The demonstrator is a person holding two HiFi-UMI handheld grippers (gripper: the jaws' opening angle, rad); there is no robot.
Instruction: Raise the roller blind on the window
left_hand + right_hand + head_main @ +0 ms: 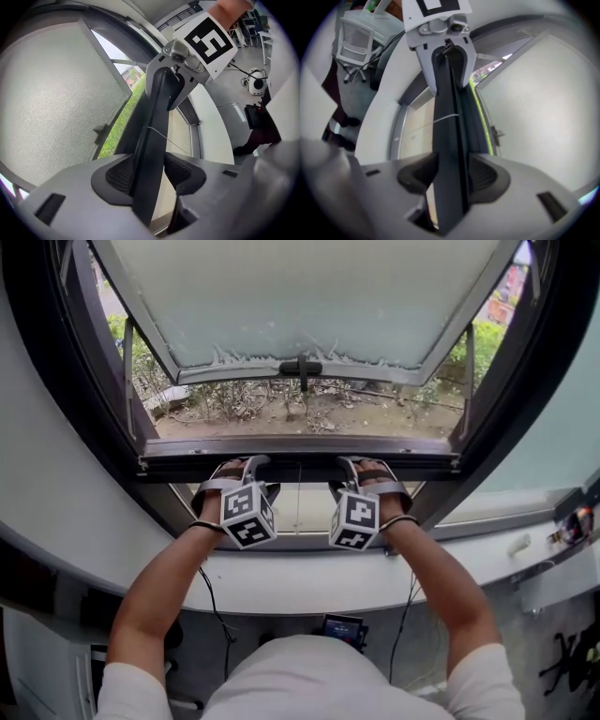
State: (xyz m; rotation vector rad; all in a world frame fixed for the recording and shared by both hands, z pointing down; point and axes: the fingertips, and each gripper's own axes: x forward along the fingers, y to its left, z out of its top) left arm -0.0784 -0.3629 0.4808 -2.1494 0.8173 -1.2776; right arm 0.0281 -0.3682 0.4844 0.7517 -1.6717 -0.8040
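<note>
The blind's dark bottom bar [300, 466] runs level across the window, just under the frame of the open sash. My left gripper [239, 468] and right gripper [361, 468] sit on it side by side, about a hand's width apart. In the left gripper view the bar [157, 117] passes between the open jaws [150, 173], with a gap at the right pad [180, 171]. The right gripper view shows the bar [447, 140] between open jaws [450, 176], with light showing beside the left pad [417, 176]. A thin cord [445, 118] crosses the bar.
The frosted sash [300, 306] is tilted outward, its handle [300, 367] at the lower edge, with bare ground and shrubs beyond. A white curved sill [309, 582] lies under my arms. A small screen [342, 626] sits below it. A white chair [354, 42] stands behind.
</note>
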